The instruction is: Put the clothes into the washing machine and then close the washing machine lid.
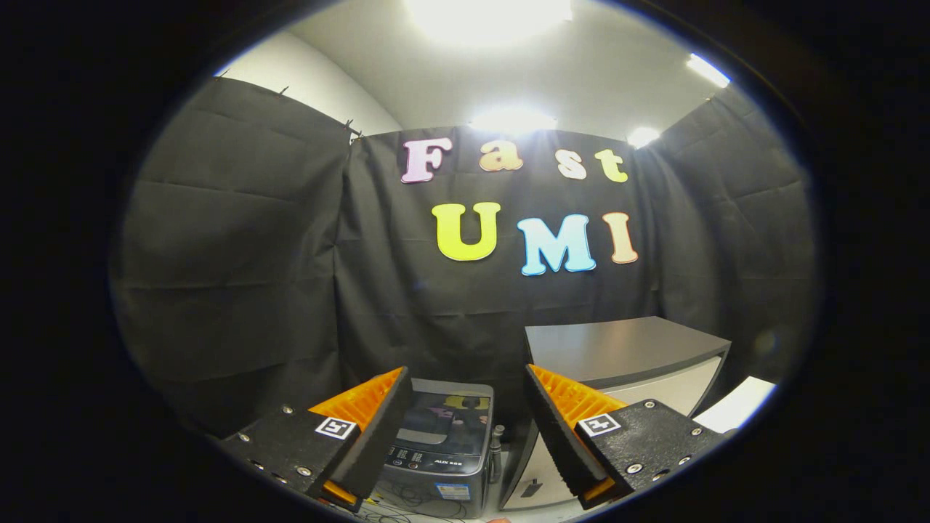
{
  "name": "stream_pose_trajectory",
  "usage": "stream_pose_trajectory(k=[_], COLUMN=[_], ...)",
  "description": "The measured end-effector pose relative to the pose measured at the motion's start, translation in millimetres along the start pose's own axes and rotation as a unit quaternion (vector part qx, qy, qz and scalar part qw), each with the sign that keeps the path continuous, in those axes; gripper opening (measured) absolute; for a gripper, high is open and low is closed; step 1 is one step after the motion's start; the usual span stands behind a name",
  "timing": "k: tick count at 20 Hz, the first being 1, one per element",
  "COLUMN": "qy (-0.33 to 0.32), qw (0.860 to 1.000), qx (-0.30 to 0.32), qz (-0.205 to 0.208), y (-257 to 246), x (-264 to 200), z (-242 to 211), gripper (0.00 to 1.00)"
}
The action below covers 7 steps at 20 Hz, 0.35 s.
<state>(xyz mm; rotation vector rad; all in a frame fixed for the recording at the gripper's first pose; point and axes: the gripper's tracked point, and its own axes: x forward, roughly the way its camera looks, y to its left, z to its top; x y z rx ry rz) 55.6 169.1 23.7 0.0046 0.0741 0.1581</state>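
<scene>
While the gripper [465, 428] hangs spread and holding nothing, the washing machine [439, 450] sits beyond its fingers, lid down, bench [625, 349] at two o'clock.

The gripper [468, 428] is held level and looks straight ahead, its two fingers spread wide with a broad gap between them. Nothing sits in that gap and neither finger touches anything. The left finger [367, 421] and the right finger [570, 425] each angle outward from base to tip. Each has an orange ribbed body with a dark pad on the inner face. Each finger sits on a black textured mount with screws, and each mount carries a small square black-and-white marker on top.
</scene>
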Motion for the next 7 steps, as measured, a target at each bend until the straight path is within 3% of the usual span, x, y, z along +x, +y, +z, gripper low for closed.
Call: stream_pose_trajectory(k=[7], qy=[-0.005], qw=[1.0], qx=[-0.001], qz=[0.002], y=[-3.6], x=[-1.1], z=[2.0], gripper=[0.95])
